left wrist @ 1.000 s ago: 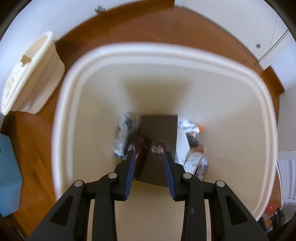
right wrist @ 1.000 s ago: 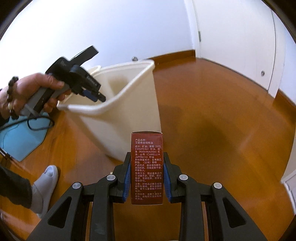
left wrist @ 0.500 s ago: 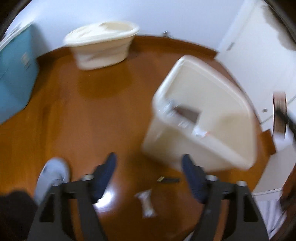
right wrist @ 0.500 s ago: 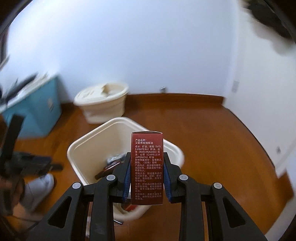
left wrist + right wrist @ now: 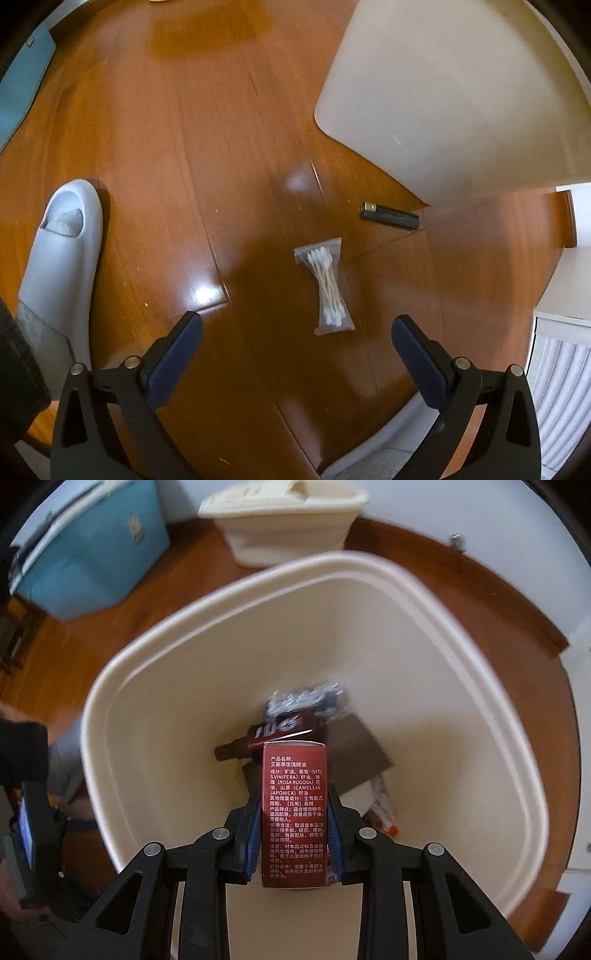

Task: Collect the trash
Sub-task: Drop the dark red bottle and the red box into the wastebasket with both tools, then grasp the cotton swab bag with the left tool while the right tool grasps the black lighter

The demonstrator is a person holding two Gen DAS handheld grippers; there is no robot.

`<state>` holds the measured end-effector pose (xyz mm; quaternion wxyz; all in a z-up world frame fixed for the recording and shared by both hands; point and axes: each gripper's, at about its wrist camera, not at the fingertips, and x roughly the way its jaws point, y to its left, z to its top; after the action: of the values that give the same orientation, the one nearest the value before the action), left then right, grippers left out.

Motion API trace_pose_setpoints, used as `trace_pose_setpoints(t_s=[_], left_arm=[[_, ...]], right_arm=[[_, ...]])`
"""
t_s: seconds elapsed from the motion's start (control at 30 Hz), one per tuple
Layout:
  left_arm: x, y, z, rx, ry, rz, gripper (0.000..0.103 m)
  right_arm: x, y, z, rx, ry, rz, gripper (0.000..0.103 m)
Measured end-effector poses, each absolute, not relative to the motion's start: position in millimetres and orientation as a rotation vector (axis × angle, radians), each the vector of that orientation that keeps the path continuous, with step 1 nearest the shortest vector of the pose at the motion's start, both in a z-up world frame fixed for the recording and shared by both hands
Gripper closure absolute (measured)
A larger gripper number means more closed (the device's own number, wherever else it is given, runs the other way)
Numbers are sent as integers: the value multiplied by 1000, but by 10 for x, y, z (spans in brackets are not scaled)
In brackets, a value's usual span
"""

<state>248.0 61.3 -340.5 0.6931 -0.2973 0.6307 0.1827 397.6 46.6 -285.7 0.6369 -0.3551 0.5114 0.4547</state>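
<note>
A: Where is the red carton (image 5: 294,814) held?

B: Over the bin (image 5: 491,775), in the right gripper (image 5: 294,834), whose jaws are easing apart. It is best dropped centrally.

A: And the left gripper (image 5: 295,350)?

B: Its jaws are spreading wide, nothing between; the swab bag (image 5: 327,290) on the floor is best straddled across its narrow waist.

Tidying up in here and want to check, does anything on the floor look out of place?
Yes. A clear bag of cotton swabs and a black battery lie loose on the wooden floor, beside the cream bin rather than in it. Nothing looks spilled or broken.
</note>
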Motion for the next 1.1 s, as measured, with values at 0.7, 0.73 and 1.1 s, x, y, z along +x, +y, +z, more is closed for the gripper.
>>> trace_pose_setpoints(t_s=[0.7,0.73,1.1], left_arm=[[2769,184,-4418,-664,1491,417,0],[2780,168,-4448,-658,1494,428,0],[2878,-47,-4743,-489,1565,468,12]], right_arm=[[3338,-2092,-2220,14,768,558,34],[3275,-2162,-2357,1,786,530,34],[2702,-2139,-3522,-172,969,574,34]])
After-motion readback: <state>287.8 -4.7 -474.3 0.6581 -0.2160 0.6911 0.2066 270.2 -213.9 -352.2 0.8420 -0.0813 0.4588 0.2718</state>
